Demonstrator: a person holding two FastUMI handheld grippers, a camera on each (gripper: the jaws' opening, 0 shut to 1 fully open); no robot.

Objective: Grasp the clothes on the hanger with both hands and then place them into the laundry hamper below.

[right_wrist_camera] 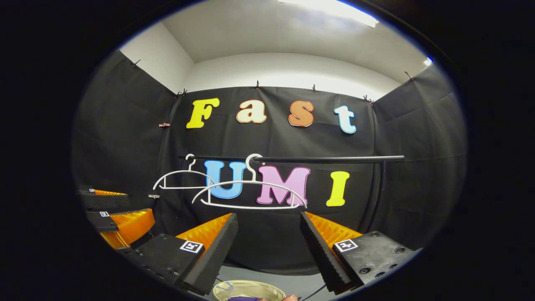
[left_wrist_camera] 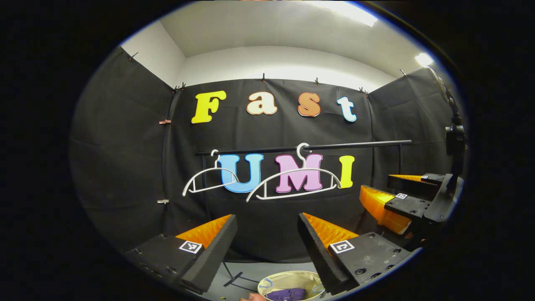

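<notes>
In the left gripper view, the left gripper point(left_wrist_camera: 265, 246) is pointing at the booth wall with its fingers spread wide apart and nothing between them. Above the gap, a dark rail point(left_wrist_camera: 305, 147) is running across the wall, and two white hangers are dangling from it: the left hanger point(left_wrist_camera: 209, 179) smaller and farther off, the right hanger point(left_wrist_camera: 294, 180) nearer and tilting down to the left. Both are hanging bare. Below the fingers, at the bottom edge, the hamper point(left_wrist_camera: 267, 282) is sitting on the grey floor, and purple clothes point(left_wrist_camera: 286, 294) are lying inside it. A fingertip of a hand is peeking in just left of the clothes. At the far right, the right gripper point(left_wrist_camera: 388, 196) is hovering at about hanger height, its fingers parted and empty.

In the right gripper view, the left gripper point(right_wrist_camera: 113, 209) is showing at the far left, fingers apart. The two hangers point(right_wrist_camera: 246, 196) are hanging on the rail point(right_wrist_camera: 326, 159), overlapping, toward its left end. The right gripper point(right_wrist_camera: 267, 246) is aiming at the wall with its fingers released wide and gripping nothing. Beneath them, the hamper point(right_wrist_camera: 246, 289) is sitting at the bottom edge, with a sliver of the purple clothes point(right_wrist_camera: 242, 298) showing inside.
</notes>
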